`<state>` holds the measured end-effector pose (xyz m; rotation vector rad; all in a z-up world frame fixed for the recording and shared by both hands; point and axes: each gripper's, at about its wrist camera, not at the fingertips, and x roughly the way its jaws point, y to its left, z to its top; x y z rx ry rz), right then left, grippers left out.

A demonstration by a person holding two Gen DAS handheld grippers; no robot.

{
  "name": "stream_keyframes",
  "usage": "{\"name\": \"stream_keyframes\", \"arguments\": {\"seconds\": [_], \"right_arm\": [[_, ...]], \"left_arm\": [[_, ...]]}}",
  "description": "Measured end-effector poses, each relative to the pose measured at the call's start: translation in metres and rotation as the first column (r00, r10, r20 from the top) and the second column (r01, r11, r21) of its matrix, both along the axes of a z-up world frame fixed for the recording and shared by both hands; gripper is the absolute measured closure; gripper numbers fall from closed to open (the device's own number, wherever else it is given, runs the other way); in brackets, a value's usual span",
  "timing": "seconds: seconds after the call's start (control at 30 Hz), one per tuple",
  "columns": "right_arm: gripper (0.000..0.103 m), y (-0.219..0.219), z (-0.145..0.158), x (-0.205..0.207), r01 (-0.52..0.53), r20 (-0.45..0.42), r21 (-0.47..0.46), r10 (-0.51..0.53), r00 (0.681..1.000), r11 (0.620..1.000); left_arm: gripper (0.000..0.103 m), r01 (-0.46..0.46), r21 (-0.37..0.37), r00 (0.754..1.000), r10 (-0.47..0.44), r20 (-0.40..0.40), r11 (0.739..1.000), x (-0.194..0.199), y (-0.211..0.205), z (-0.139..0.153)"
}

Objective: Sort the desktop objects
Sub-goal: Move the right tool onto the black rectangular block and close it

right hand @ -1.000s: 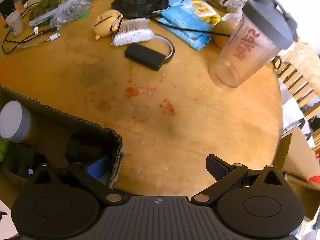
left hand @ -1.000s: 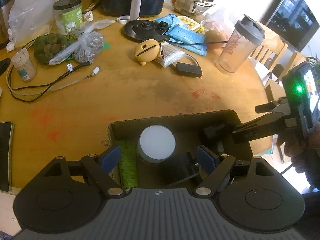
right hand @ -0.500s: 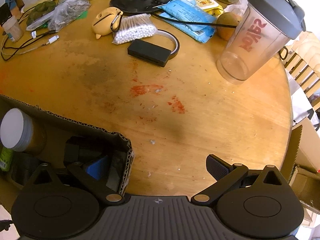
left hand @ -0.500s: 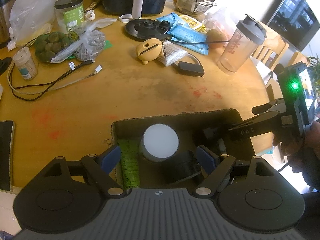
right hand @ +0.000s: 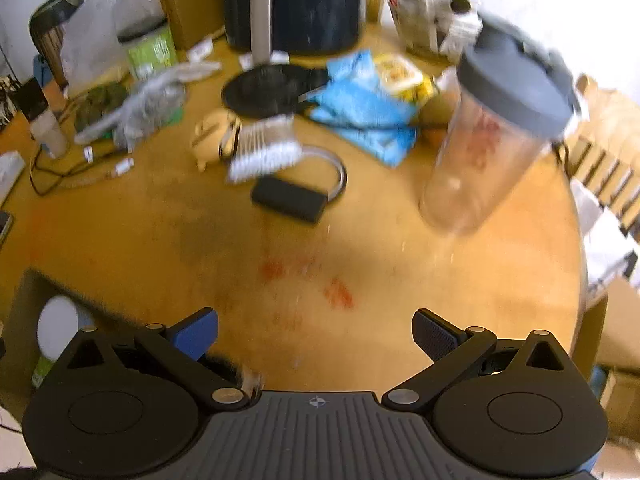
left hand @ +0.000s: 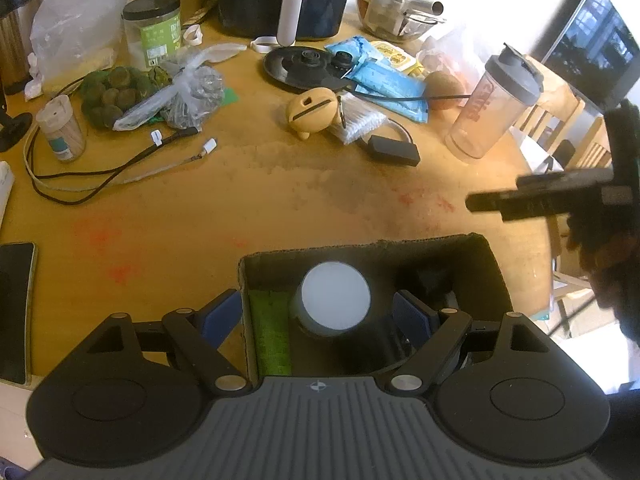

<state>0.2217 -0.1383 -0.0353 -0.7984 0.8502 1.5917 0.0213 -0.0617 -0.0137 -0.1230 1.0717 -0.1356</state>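
The round wooden desk (left hand: 192,216) is crowded along its upper half in the left wrist view: a green-labelled jar (left hand: 152,30) at upper left, a bag of dark lumps (left hand: 120,94) below it, a toothpick holder (left hand: 60,128) and loose cables (left hand: 116,160) further left. Near the middle lie a tan pig-shaped case (left hand: 312,110), a pack of cotton swabs (left hand: 360,122) touching it, and a small black box (left hand: 394,150) just beside. A shaker bottle (left hand: 494,104) stands at right, a black kettle base (left hand: 304,68) and blue packets (left hand: 384,80) above centre. A phone (left hand: 14,308) is cut off at the left edge.

The cardboard box (left hand: 460,242) sits at lower centre, holding a white-lidded tub (left hand: 335,295), a green packet (left hand: 270,332) to its left, and dark items at right too shadowed to tell.

The left claw (left hand: 316,316) hangs wide open over the box, one blue finger outside the left wall, one inside, gripping nothing. The right claw (right hand: 316,336) is also spread wide and empty above bare desk; in the left wrist view it shows as a dark blurred bar at the right edge.

The right wrist view is smeared; the shaker bottle's print cannot be read, and the box shows only at lower left behind the claw.
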Motion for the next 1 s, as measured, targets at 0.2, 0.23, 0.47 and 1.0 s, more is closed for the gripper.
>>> {"name": "stream_keyframes", "arguments": {"seconds": [0.2,0.23,0.47,1.0], "right_arm": [[0.003,0.03,-0.002,-0.002,-0.111,-0.011,0.091,0.113,0.994,0.99],[0.004,0.035,-0.004,-0.004,-0.13,-0.012,0.099,0.132,0.991,0.986],[0.016,0.072,-0.025,-0.016,-0.21,0.025,0.122,0.208,0.978,0.97],[0.046,0.113,-0.065,-0.029,-0.343,0.073,0.061,0.338,0.938,0.937]], "left_arm": [[0.02,-0.021,0.0,1.0,0.021,0.007,1.0,0.0,0.003,0.002],[0.02,-0.027,0.0,1.0,0.027,0.006,1.0,0.0,0.003,0.002],[0.02,-0.082,0.007,0.997,0.082,0.005,0.997,-0.005,0.009,0.004],[0.02,-0.207,0.028,0.978,0.207,0.001,0.978,-0.02,0.01,0.008]]}}
